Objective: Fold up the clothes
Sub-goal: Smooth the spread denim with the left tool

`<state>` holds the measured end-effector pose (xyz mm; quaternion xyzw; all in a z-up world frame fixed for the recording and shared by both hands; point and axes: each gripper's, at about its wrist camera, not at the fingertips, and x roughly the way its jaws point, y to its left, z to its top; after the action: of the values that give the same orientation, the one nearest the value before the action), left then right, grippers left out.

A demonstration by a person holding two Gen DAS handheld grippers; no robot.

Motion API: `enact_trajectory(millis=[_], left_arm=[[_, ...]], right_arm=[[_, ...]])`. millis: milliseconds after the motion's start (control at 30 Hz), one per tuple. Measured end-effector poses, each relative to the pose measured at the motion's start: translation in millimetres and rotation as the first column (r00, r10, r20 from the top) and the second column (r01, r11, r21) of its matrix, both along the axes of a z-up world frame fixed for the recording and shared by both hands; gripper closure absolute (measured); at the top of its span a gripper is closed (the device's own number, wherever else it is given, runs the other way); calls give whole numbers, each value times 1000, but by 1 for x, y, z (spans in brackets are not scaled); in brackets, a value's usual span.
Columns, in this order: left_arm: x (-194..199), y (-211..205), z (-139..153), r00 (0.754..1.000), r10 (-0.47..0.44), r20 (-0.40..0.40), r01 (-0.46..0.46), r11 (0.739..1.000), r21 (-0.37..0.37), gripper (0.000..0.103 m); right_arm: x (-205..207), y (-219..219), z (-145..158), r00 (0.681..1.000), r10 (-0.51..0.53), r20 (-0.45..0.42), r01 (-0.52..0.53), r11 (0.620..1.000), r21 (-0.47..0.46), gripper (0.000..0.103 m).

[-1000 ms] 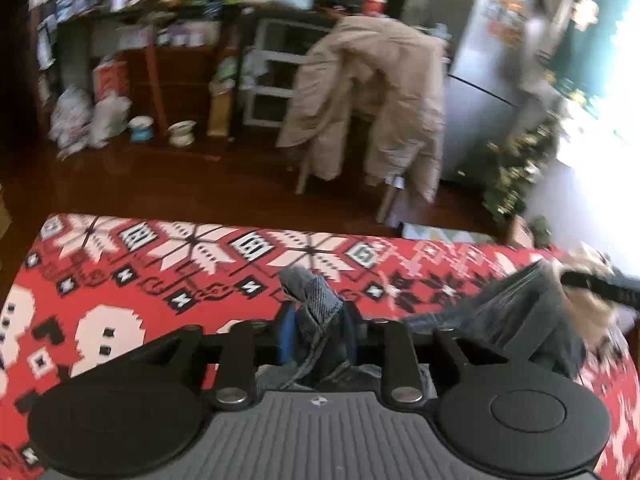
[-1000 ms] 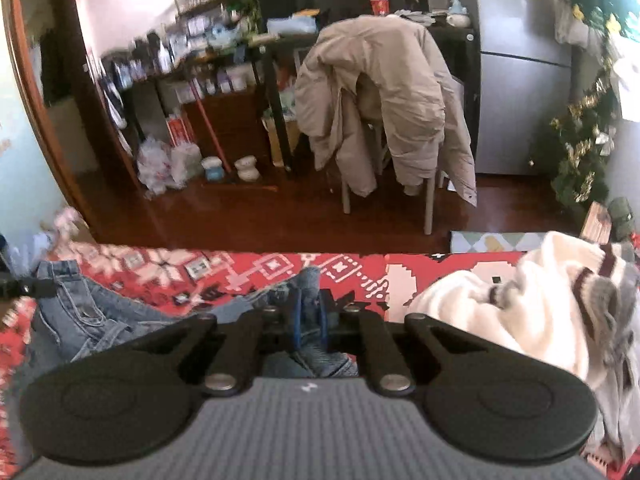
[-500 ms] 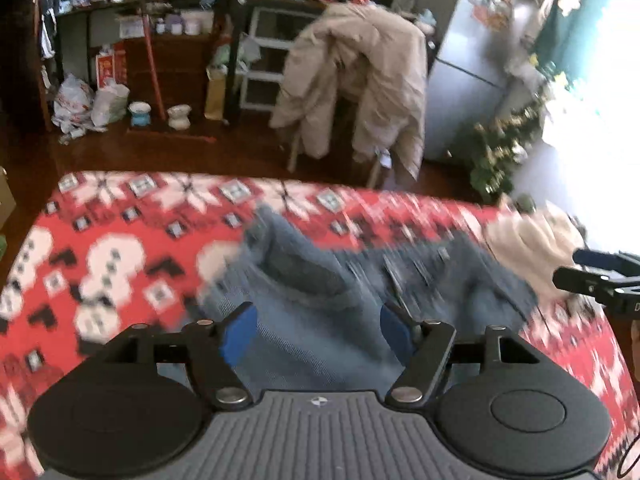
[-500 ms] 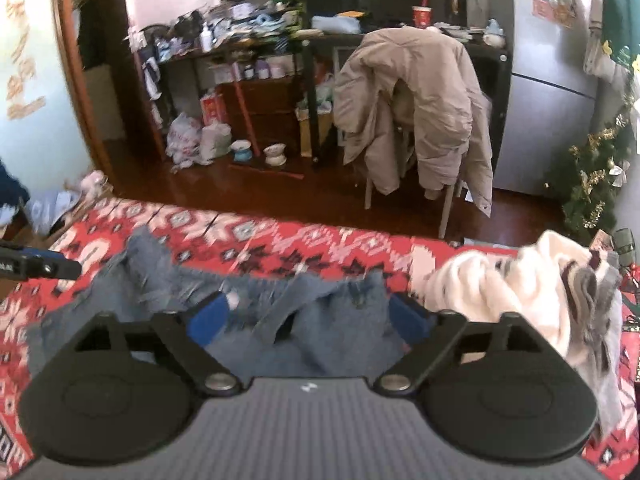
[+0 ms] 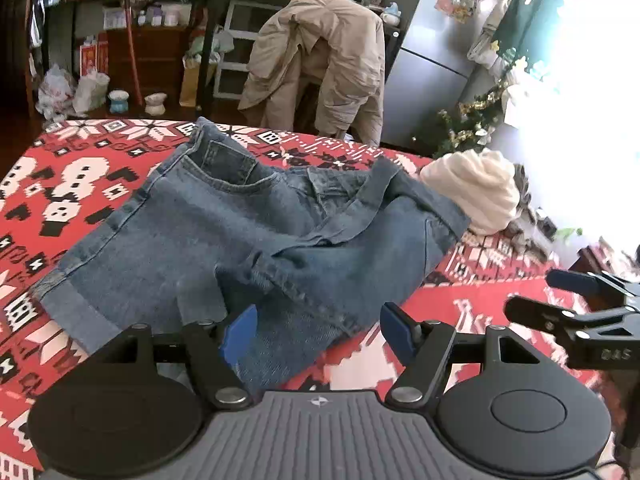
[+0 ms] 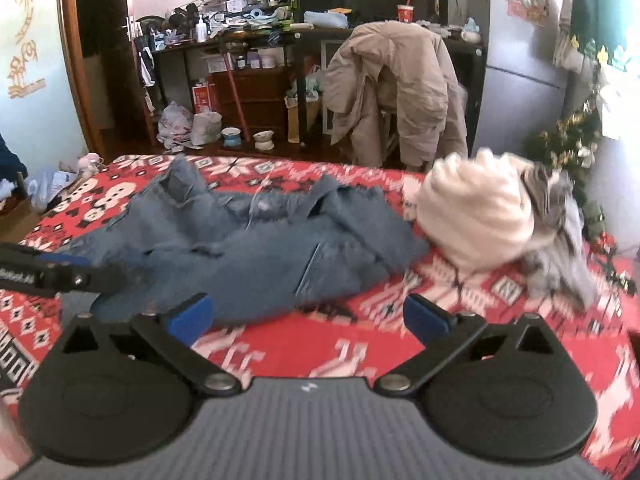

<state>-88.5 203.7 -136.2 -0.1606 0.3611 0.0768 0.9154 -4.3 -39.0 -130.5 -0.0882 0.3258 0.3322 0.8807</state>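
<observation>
Blue jeans (image 5: 248, 236) lie folded and rumpled on the red patterned blanket (image 5: 80, 176), waistband toward the far edge. My left gripper (image 5: 318, 334) stands open just above their near edge, its blue pads (image 5: 240, 332) apart and pressing on nothing. In the right wrist view the jeans (image 6: 256, 252) lie ahead and to the left. My right gripper (image 6: 308, 316) is open, its jaws still opening, with only blanket (image 6: 320, 344) between them. Each gripper shows in the other's view: the right gripper (image 5: 540, 294) at the right edge, the left gripper (image 6: 80, 268) at the left edge.
A cream sweater (image 6: 476, 220) is heaped right of the jeans, with a grey striped garment (image 6: 556, 240) beside it. Beyond the bed stand a chair draped with a beige coat (image 5: 320, 68), a fridge (image 5: 432, 56), cluttered shelves (image 6: 248, 40) and a small tinselled tree (image 6: 572, 140).
Both grippers were shut on the jeans a second ago. They have opened, let the jeans drop onto the blanket and pulled back toward the near side.
</observation>
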Motion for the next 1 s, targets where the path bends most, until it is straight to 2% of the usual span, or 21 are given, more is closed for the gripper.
enact_trajectory(millis=[67, 233, 300, 400, 567, 767, 1000], left_arm=[[-6, -3, -3, 1000, 8, -3, -8, 1000, 11, 35], [-24, -8, -9, 999, 16, 30, -15, 1000, -27, 36], [-30, -12, -10, 999, 16, 43, -16, 1000, -8, 37], [-38, -16, -11, 998, 11, 64, -11, 1000, 1, 38], [-41, -14, -13, 998, 18, 58, -18, 1000, 7, 46], [-38, -7, -9, 995, 32, 95, -37, 998, 42, 49], [-15, 0, -6, 994, 0, 108, -17, 988, 157, 45]], right_arm=[[-8, -9, -6, 999, -38, -38, 39, 999, 25, 1], [-14, -28, -16, 981, -106, -161, 124, 987, 102, 1], [-17, -31, -17, 976, -146, -163, 161, 983, 85, 1], [-20, -33, -18, 978, -172, -119, 180, 982, 58, 1], [-28, -35, -19, 983, -171, -71, 174, 984, 44, 1], [-27, -39, -15, 982, -148, -118, 159, 983, 89, 1], [-24, -48, -16, 971, -170, -166, 189, 976, 108, 1]])
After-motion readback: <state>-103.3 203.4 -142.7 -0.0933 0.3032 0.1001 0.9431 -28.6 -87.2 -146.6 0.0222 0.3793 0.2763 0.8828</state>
